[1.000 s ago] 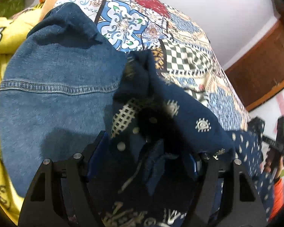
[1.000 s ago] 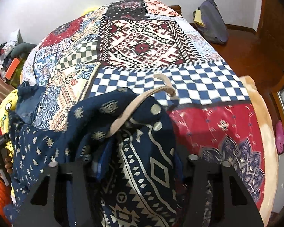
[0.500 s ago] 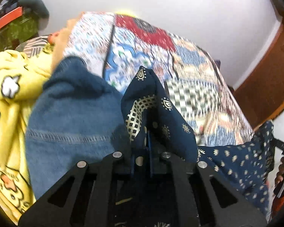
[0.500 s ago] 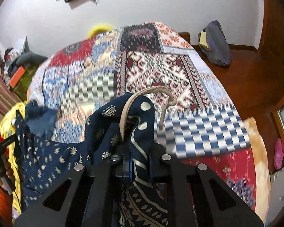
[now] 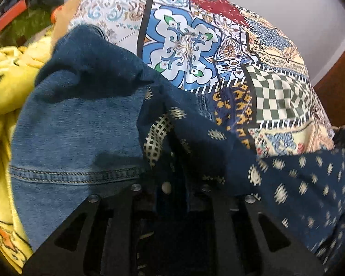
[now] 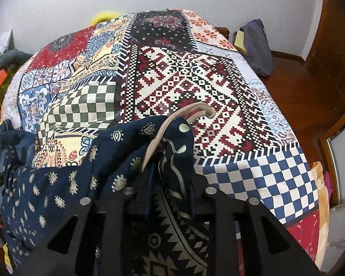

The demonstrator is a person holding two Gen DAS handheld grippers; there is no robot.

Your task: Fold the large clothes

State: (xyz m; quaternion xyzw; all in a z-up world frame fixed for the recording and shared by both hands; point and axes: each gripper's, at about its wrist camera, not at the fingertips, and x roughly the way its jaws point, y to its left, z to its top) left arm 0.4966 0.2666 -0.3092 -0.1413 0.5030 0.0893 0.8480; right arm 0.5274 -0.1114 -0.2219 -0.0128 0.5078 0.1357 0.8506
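Note:
A navy garment with cream prints [image 5: 214, 138] is stretched between both grippers above the patchwork bedspread [image 5: 186, 43]. My left gripper [image 5: 172, 191] has a bunch of it between its pads, and its jaws are opening slightly with the cloth still pinched. In the right wrist view the garment [image 6: 117, 142] rises over my right gripper [image 6: 170, 184]. Those jaws are also opening, with the fabric still caught between the blue pads. A tan drawstring [image 6: 195, 112] loops out of the top of that bunch.
Blue denim jeans [image 5: 80, 126] lie on the bed just left of my left gripper, beside a yellow blanket [image 5: 2, 73]. The bedspread [image 6: 195, 73] stretches ahead. A dark bag [image 6: 257, 46] sits on the wooden floor at the far right.
Both grippers closed on the navy garment, then eased apart a little. Both have lowered toward the bed again after a brief lift, with the cloth still spanning them.

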